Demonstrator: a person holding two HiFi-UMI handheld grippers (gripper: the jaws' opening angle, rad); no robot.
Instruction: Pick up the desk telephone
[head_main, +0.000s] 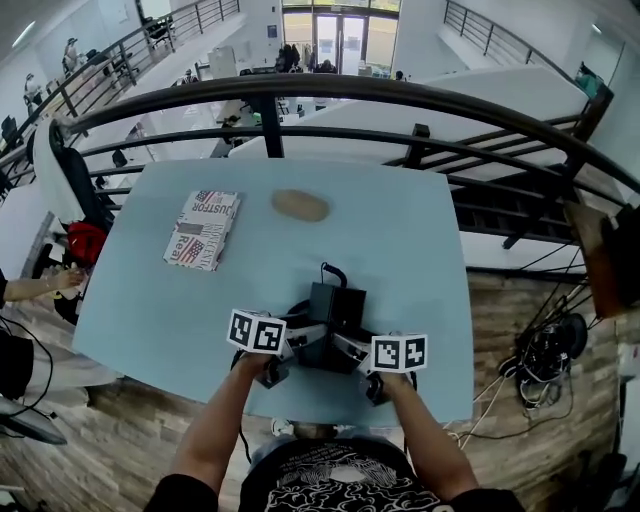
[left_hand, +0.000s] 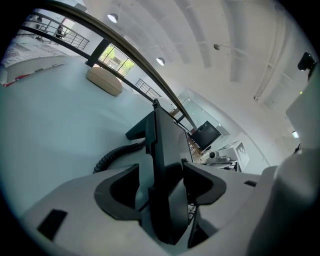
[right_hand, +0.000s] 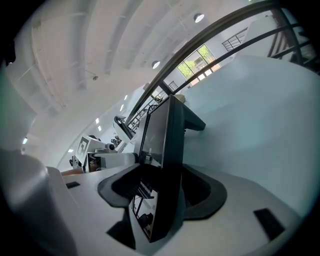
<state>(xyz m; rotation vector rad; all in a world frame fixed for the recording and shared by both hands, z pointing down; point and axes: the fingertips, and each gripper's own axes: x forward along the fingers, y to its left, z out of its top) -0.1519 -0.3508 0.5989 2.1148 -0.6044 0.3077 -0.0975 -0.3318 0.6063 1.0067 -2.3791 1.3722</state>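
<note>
The black desk telephone (head_main: 335, 305) stands near the front edge of the pale blue table (head_main: 150, 300), its coiled cord (left_hand: 117, 152) trailing on the left. My left gripper (head_main: 305, 340) is at its left side and my right gripper (head_main: 350, 348) at its right. In the left gripper view the phone's edge (left_hand: 165, 145) fills the gap of the left gripper (left_hand: 162, 185), the jaws closed against it. In the right gripper view the phone's slab (right_hand: 167, 135) likewise sits clamped in the right gripper (right_hand: 162, 185). Both grippers are rolled onto their sides.
A printed paper packet (head_main: 203, 228) and a flat tan object (head_main: 300, 205) lie on the far half of the table. A dark curved railing (head_main: 400, 95) runs behind the table. Another person's hand (head_main: 60, 282) shows past the left edge.
</note>
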